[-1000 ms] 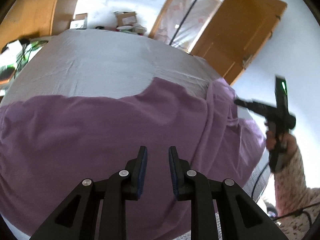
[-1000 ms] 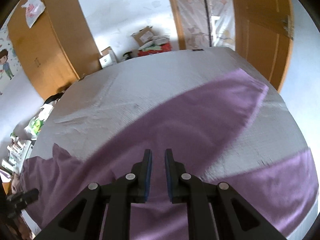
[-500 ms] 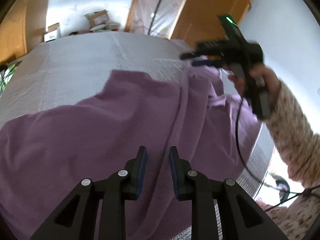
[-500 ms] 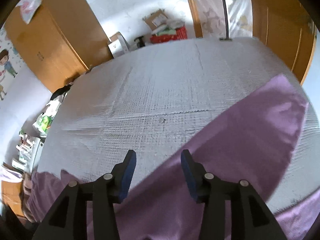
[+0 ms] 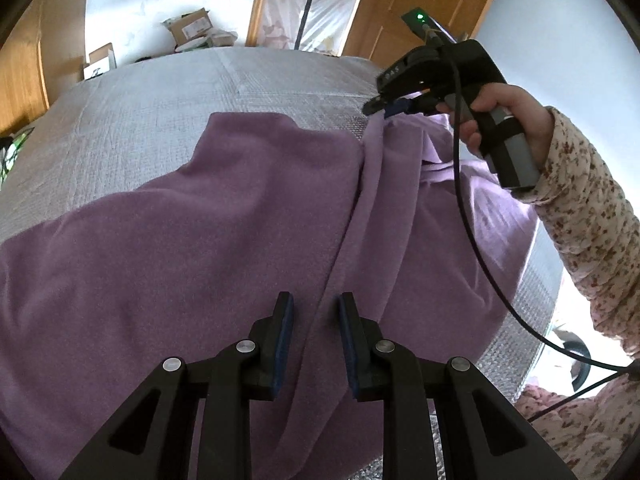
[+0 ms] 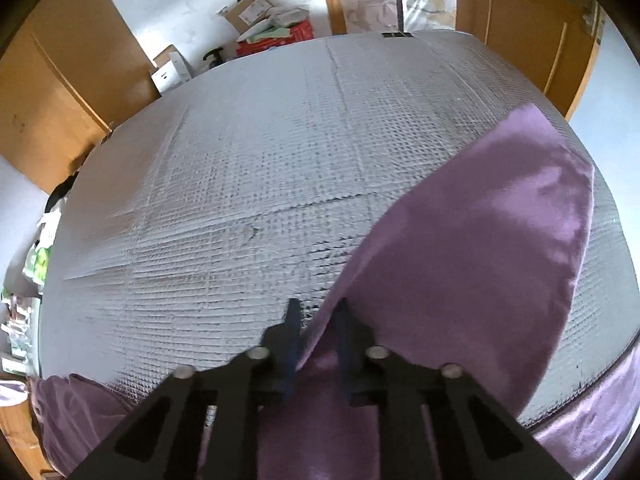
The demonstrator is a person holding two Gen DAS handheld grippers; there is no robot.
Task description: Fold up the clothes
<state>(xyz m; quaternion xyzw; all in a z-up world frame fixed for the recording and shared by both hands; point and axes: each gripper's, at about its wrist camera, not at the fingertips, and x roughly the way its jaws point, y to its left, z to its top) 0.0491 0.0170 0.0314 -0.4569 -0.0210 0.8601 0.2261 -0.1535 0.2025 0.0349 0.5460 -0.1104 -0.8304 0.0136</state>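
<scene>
Left view: the left claw hangs over the purple cloth, pads apart, gripping nothing. Up and to its right, the right claw bites the cloth's edge; a hand holds it.

Right view: the right claw is closing on a cloth fold, blurry. Half a second ago it gaped wide. The bed lies beyond. The left claw is hidden here.

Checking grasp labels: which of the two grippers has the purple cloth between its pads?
The right gripper: its jaws are closing on a raised edge of the purple garment. The left gripper only hovers above flat cloth.
</scene>
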